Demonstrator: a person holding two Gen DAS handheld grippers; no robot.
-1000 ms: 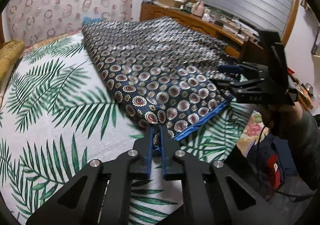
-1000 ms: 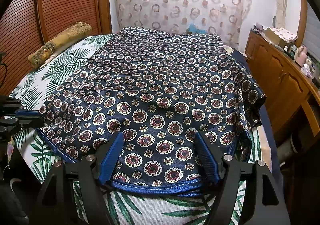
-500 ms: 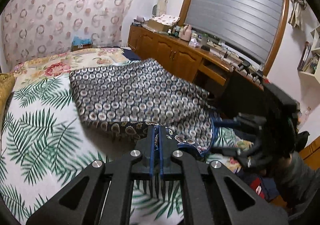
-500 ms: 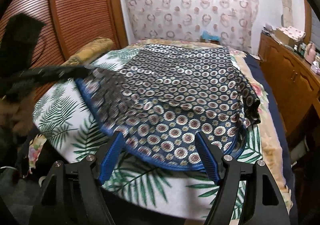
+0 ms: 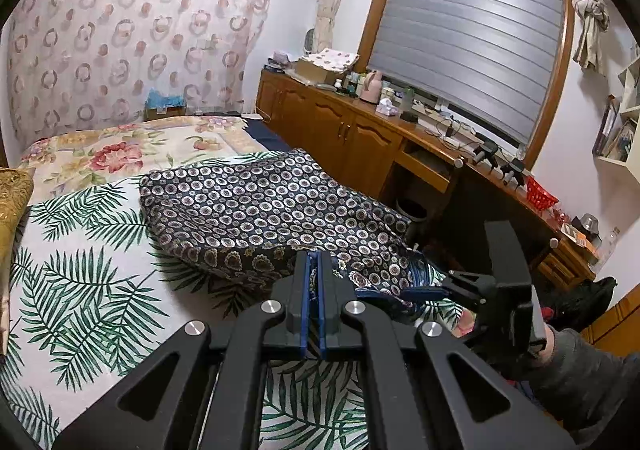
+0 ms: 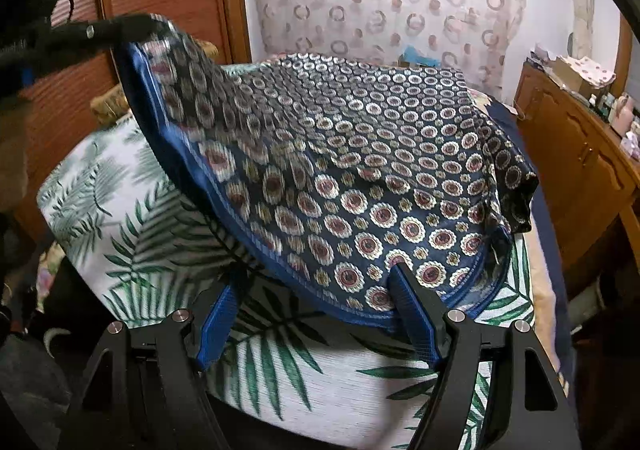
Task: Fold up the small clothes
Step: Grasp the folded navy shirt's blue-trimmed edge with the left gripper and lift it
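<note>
bare bedspread (image 5: 80, 290) leftward, cabinets (image 5: 340, 130) crowding right

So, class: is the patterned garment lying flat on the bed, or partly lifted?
Partly lifted. The left gripper holds one blue-hemmed corner of the patterned garment raised above the bed; the rest drapes.

**Nothing to Read**

I find no words, numbers, labels or brand marks that I can make out in either of my views. The bottles and boxes on the wooden sideboard (image 5: 360, 118) are too small and soft for me to read any print they may carry. The orange packet (image 5: 576, 236) at its near end shows only a blur of pale marks. The patterned garment (image 6: 360, 170) bears rings and medallions, no lettering.
</note>
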